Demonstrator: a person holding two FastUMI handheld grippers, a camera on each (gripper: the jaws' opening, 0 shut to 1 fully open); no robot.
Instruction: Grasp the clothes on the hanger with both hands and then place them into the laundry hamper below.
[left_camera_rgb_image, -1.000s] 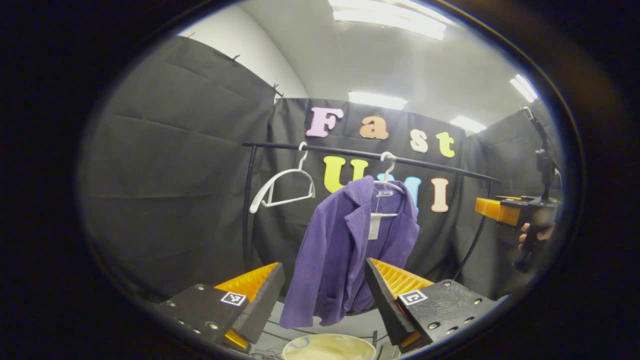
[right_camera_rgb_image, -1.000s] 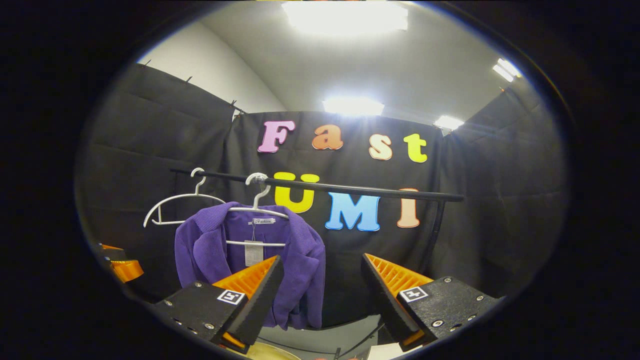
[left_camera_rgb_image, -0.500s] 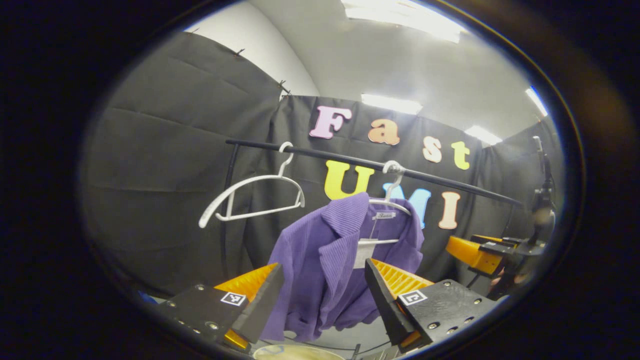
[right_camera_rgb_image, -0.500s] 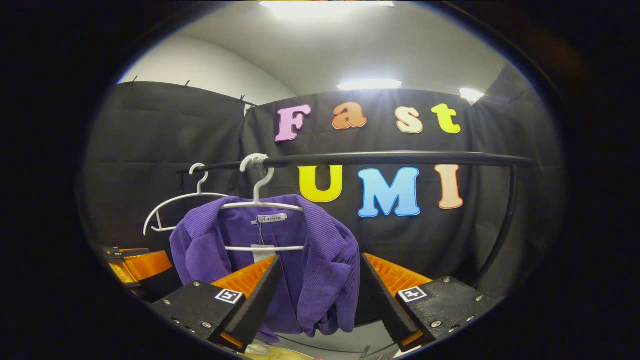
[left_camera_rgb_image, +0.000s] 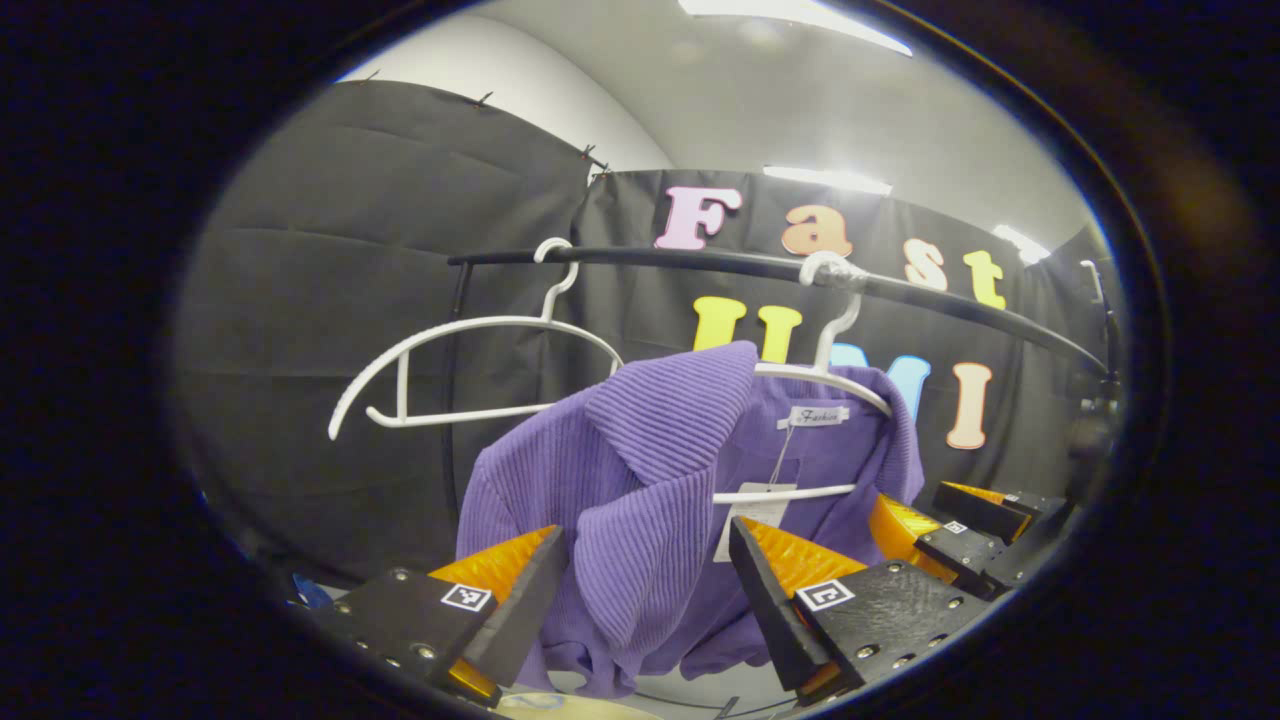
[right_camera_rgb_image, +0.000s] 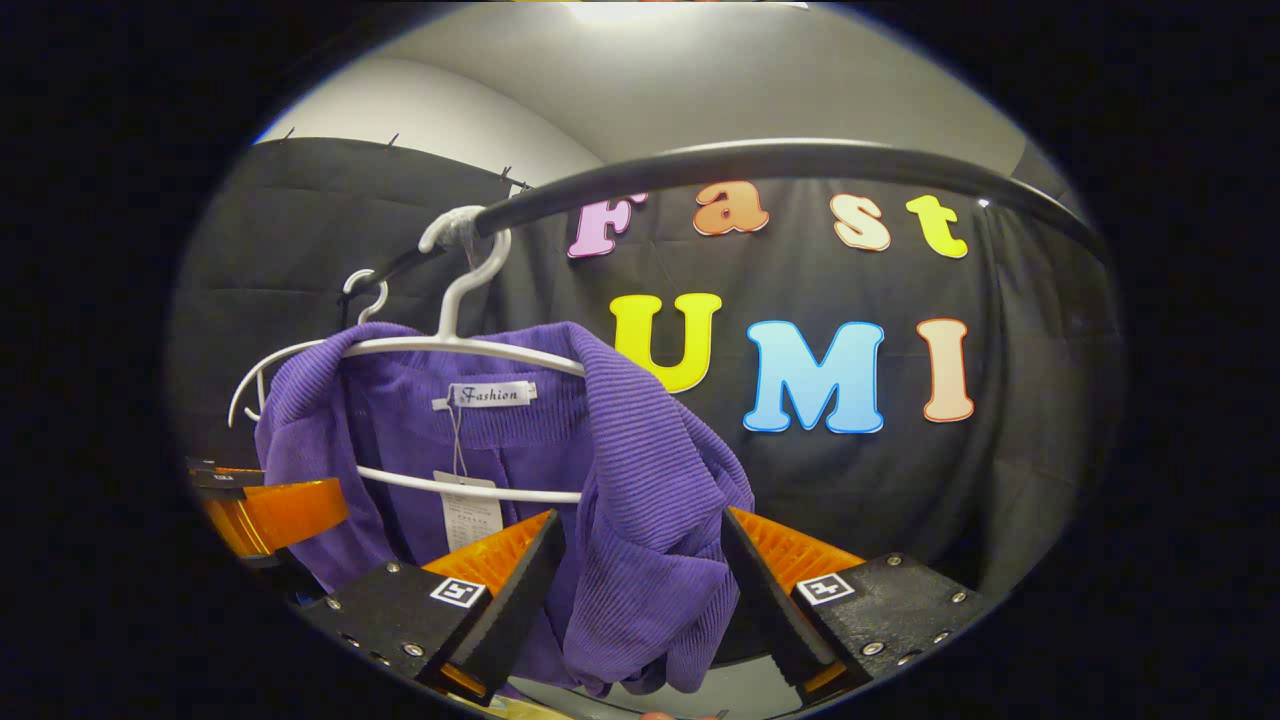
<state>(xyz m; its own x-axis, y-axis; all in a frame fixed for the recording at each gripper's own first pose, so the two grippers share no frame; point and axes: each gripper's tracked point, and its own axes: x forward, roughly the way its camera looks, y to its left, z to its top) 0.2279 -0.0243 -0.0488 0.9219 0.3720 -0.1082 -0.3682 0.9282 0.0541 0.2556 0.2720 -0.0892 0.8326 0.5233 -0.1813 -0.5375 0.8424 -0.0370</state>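
On a white hanger (right_camera_rgb_image: 450, 345), a ribbed purple jacket (right_camera_rgb_image: 640, 480), paper tag dangling.

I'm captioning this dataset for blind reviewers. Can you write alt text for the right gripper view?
The right gripper, jaws open, straddles the front edge of a purple jacket hanging on a white hanger from a black rail. A second, bare hanger hangs behind it, and the left gripper reaches in at the jacket's other side.

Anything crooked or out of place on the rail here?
The purple ribbed jacket sits lopsided on its white plastic hanger, bunched toward one shoulder. Beside it, an empty white hanger hangs tilted on the black rail.
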